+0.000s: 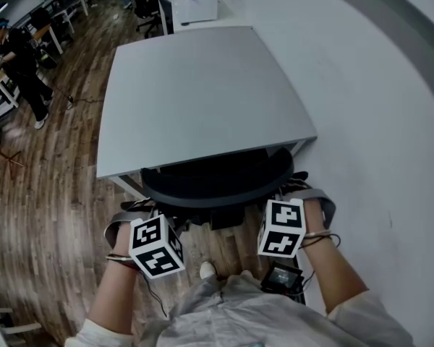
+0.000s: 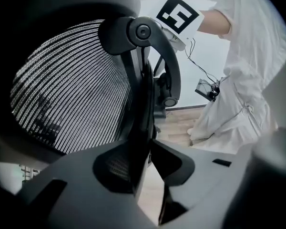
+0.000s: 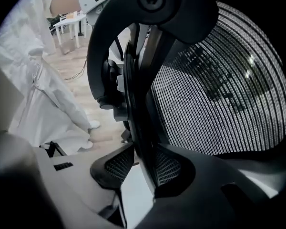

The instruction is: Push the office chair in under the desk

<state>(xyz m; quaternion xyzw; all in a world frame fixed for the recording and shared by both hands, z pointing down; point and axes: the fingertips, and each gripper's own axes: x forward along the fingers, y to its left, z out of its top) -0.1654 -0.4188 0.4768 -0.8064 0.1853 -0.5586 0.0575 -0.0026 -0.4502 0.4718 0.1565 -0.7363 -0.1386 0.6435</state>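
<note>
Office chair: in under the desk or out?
Largely in: only its backrest shows, at the near edge of the desk.

Head view: office chair (image 1: 217, 183) mostly hidden under the desk (image 1: 202, 92) — seat and base unseen, only the backrest's top rim out. Jaws of left gripper (image 2: 144, 163) and right gripper (image 3: 139, 168) hidden there below their marker cubes. Gripper views: near jaw bodies blurred, backrest mesh cut off by dark edges. Far person (image 1: 18, 63) — too small for detail.

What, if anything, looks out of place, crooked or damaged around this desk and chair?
Nothing stands out. The office chair stands square to the desk, and its visible mesh looks unbroken. The left gripper and right gripper each clamp a side edge of its back.
</note>
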